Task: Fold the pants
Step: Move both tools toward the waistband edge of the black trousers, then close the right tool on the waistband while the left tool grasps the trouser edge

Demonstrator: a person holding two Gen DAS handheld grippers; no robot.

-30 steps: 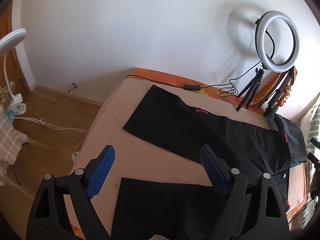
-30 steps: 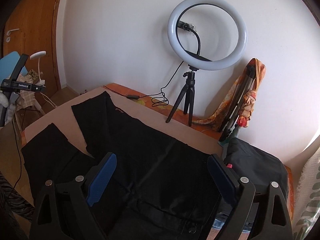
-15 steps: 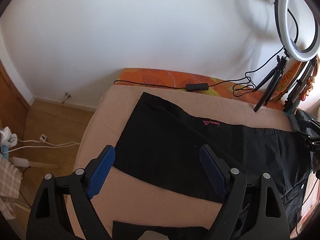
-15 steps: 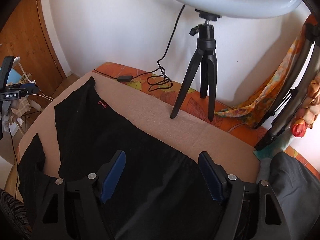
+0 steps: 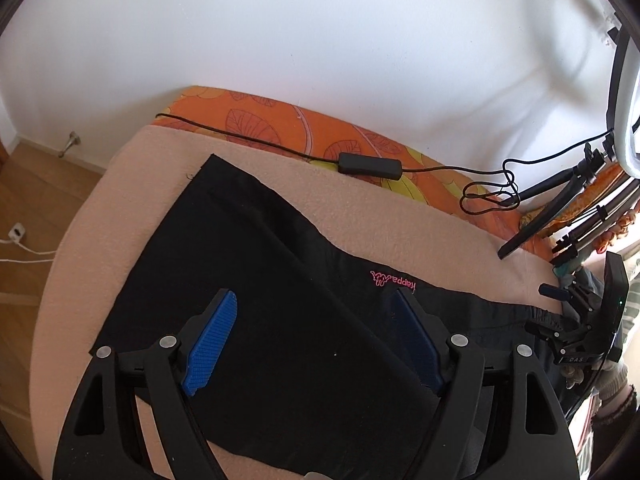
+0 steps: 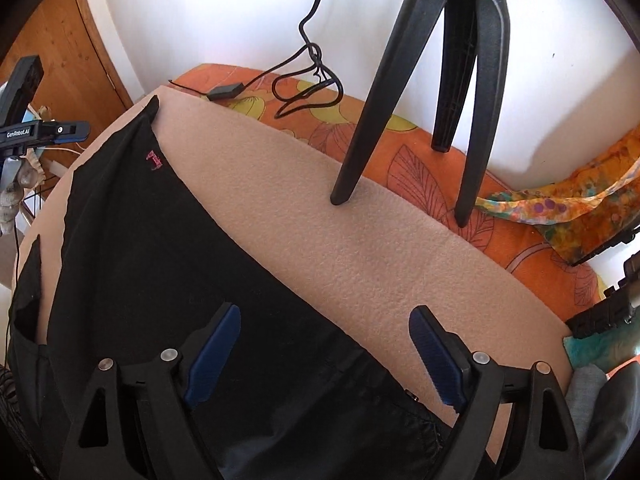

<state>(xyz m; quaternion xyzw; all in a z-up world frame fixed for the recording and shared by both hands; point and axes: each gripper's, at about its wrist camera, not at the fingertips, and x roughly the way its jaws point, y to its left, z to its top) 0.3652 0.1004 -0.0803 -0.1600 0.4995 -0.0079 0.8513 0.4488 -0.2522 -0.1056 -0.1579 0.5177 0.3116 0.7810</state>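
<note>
Black pants (image 5: 256,280) lie flat on beige fleece blanket (image 5: 400,216), pink logo (image 5: 394,280) facing up; second leg edge at near left in right wrist view. Beyond blanket: orange leaf-print sheet (image 5: 280,120), black cable with inline box (image 5: 370,164), tripod legs (image 6: 360,120), white wall (image 5: 320,32). Wooden floor at left.

Left gripper (image 5: 316,352) above trouser leg, blue pads spread wide, empty. Right gripper (image 6: 326,356) over waistband edge, likewise spread, possibly not touching cloth.

Black pants (image 5: 256,280), beige blanket (image 6: 380,248), seemingly leaf-printed orange sheet (image 5: 280,120).
</note>
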